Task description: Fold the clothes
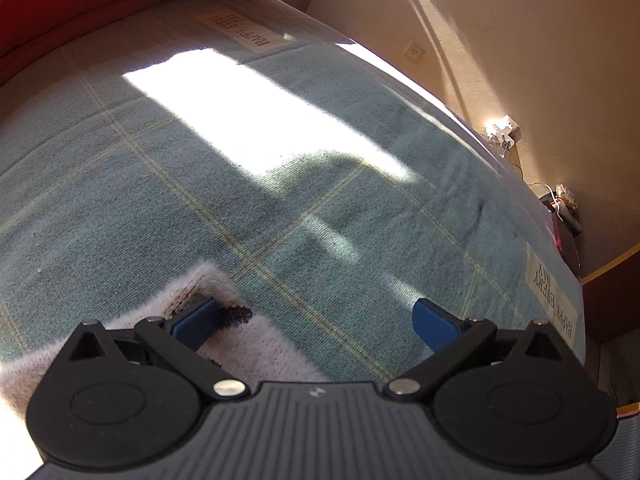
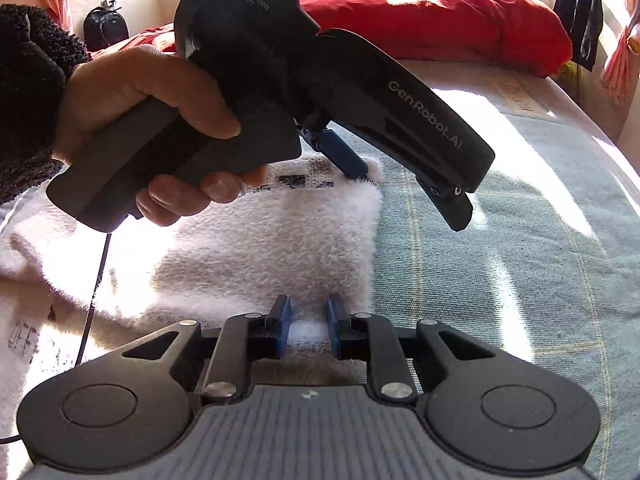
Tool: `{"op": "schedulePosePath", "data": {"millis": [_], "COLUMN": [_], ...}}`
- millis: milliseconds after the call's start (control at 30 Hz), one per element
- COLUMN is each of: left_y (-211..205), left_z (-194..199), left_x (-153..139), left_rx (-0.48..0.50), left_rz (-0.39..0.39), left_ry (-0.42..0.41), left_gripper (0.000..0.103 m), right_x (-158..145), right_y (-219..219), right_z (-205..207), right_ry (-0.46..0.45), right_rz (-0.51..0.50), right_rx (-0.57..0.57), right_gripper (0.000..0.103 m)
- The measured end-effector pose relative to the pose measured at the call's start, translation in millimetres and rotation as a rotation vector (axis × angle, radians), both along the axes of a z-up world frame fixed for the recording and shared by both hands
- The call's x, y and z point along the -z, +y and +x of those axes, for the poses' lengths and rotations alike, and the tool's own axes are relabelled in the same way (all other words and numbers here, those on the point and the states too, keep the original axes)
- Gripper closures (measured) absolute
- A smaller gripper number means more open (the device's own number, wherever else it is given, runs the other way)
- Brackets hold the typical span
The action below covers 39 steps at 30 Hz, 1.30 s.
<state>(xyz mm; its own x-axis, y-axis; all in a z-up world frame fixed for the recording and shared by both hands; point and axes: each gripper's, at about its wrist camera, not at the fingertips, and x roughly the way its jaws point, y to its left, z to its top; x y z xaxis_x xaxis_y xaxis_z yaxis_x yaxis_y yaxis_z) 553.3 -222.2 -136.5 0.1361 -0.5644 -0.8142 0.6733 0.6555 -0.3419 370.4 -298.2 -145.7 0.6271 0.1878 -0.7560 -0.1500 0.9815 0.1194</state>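
Observation:
A white fluffy garment (image 2: 248,248) with dark printed marks lies flat on a teal checked bedspread (image 2: 500,260). At its near edge my right gripper (image 2: 308,320) has its blue pads pressed close on a tuft of the white fabric. A hand (image 2: 160,92) in a dark fuzzy sleeve holds my left gripper (image 2: 408,196) over the far corner. In the left wrist view the left gripper (image 1: 316,312) is wide open. Its left pad (image 1: 196,320) lies on the garment corner (image 1: 208,280), and the right pad hangs over the bedspread (image 1: 320,200).
Red pillows (image 2: 440,24) lie at the head of the bed. The bed's edge curves along a beige wall with a socket (image 1: 412,54) and a cluttered bedside stand (image 1: 560,208). A thin cable (image 2: 94,292) hangs from the left gripper's handle. A black bag (image 2: 104,28) stands far left.

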Motion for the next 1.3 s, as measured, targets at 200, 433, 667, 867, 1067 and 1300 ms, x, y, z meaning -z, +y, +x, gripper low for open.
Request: {"op": "schedulePosePath", "data": {"millis": [200, 433, 667, 867, 1067, 1300], "left_y": [55, 131, 188, 213, 228, 244], "left_z": [-30, -71, -99, -122, -133, -148], "left_x": [-43, -50, -35, -35, -7, -12], "left_rx": [-0.074, -0.180, -0.248, -0.255, -0.254, -0.286], "left_rz": [0.056, 0.240, 0.332, 0.368, 0.364, 0.293], "left_ry": [-0.093, -0.164, -0.141, -0.184, -0.173, -0.192], "left_gripper": [0.001, 0.001, 0.001, 0.001, 0.001, 0.001], "right_x": [-23, -22, -2, -21, -7, -33], "right_y": [-13, -11, -5, 6, 39, 69], "right_z": [5, 56, 54, 34, 35, 37], "right_ry": [-0.063, -0.090, -0.011, 0.005, 0.064, 0.008], "right_rz": [0.024, -0.006, -0.041, -0.095, -0.158, -0.132], "right_rx": [0.010, -0.006, -0.021, -0.048, -0.118, -0.184], "right_gripper": [0.080, 0.083, 0.083, 0.082, 0.082, 0.082]}}
